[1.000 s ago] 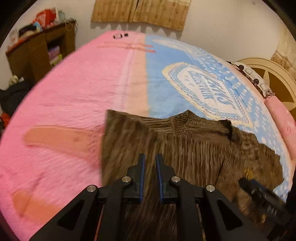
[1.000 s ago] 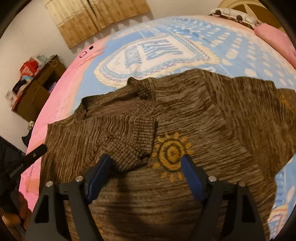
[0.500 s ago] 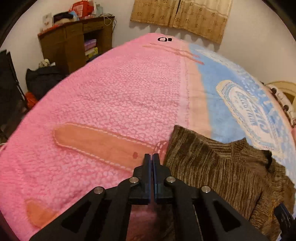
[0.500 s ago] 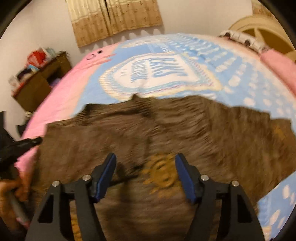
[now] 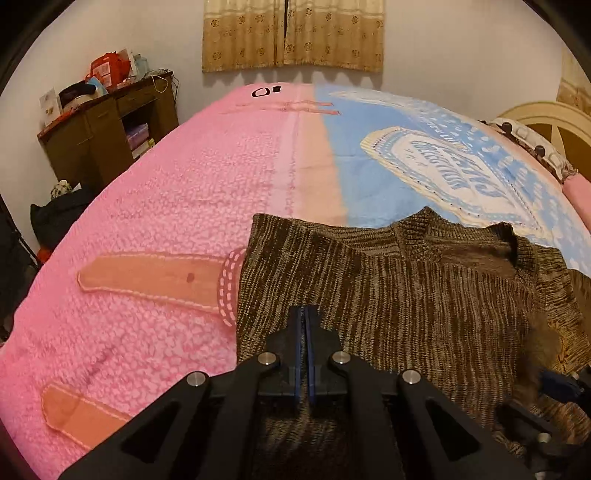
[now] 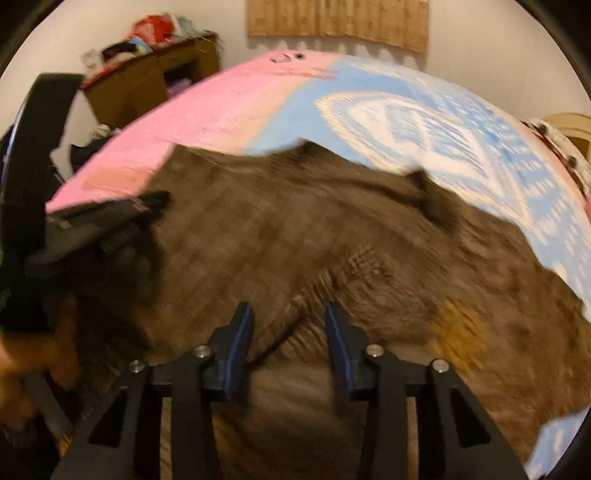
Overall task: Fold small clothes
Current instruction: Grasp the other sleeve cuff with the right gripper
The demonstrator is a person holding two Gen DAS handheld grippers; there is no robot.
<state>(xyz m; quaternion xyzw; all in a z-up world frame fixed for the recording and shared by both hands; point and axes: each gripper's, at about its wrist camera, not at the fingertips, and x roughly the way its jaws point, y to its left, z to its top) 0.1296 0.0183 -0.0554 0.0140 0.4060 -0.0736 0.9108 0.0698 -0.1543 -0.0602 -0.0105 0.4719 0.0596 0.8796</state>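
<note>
Brown sweater (image 5: pixel 406 295) on blanket (image 5: pixel 166 206)

brown marled sweater (image 5: pixel 406 295) with yellow sun; pink-and-blue blanket (image 5: pixel 184 206).

A home bedroom: blanket-covered bed (image 5: pixel 207 206), curtained window (image 5: pixel 291 35), cluttered wooden cabinet (image 5: pixel 107 125).

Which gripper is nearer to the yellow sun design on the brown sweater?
Right. The right gripper hovers just left of the sun design, its jaws closing over the sweater. The left gripper, shut, is over the opposite side.
</note>
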